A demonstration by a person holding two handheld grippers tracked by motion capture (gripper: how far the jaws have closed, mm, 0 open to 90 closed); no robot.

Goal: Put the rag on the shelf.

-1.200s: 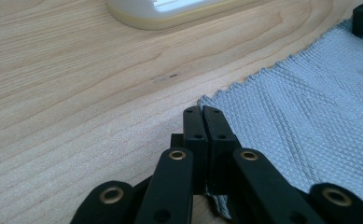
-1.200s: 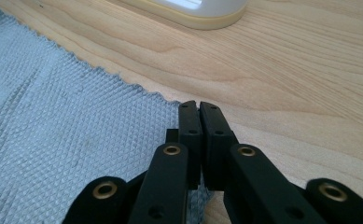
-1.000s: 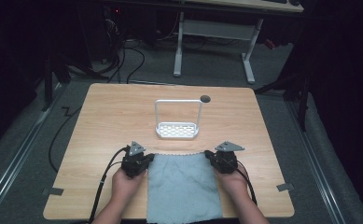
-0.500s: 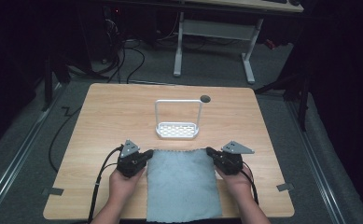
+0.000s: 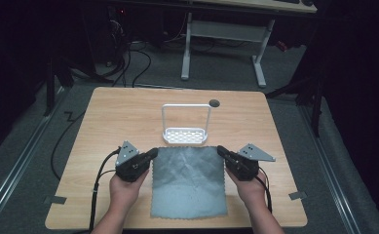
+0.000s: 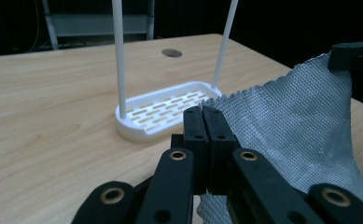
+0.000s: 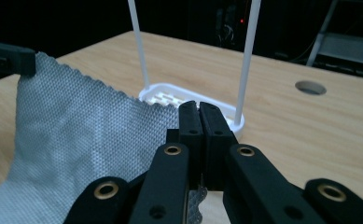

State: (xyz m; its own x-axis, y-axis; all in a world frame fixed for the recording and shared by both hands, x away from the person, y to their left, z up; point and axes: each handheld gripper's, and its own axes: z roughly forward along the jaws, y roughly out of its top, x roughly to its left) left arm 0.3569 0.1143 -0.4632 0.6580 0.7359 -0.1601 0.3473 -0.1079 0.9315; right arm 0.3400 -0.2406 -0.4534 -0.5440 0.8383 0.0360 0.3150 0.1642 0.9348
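Under both tools, cloth (image 5: 189,180) corners pinched, hidden by jaws

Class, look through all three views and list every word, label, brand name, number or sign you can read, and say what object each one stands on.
There are none to read.
Cloth: plain grey weave, no label.
Rack: plain white, no marking.
Left gripper and right gripper: black, with no lettering visible.
Table: bare wood with a dark round hole, no print.
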